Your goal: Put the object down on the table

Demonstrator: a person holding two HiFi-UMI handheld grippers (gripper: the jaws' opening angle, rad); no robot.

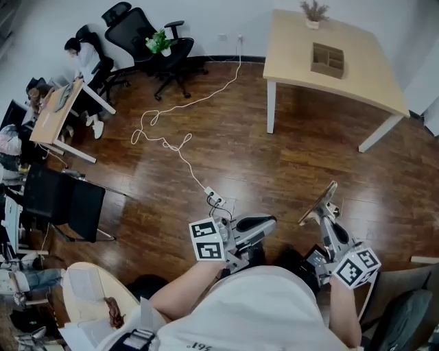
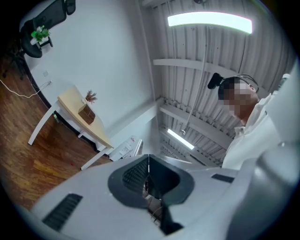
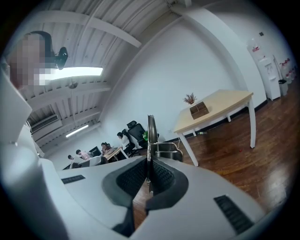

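Observation:
My right gripper is shut on a thin flat object, held edge-on as a grey blade that sticks out past the pads. It hangs over the wooden floor, near the person's body. My left gripper is shut, its pads pressed together with nothing between them. The light wooden table stands well ahead of both grippers. On it are a brown wooden box and a small potted dry plant.
A white cable runs across the floor to a power strip just ahead of the left gripper. Black office chairs and a desk with seated people are at the far left. A black chair and a round table are nearby on the left.

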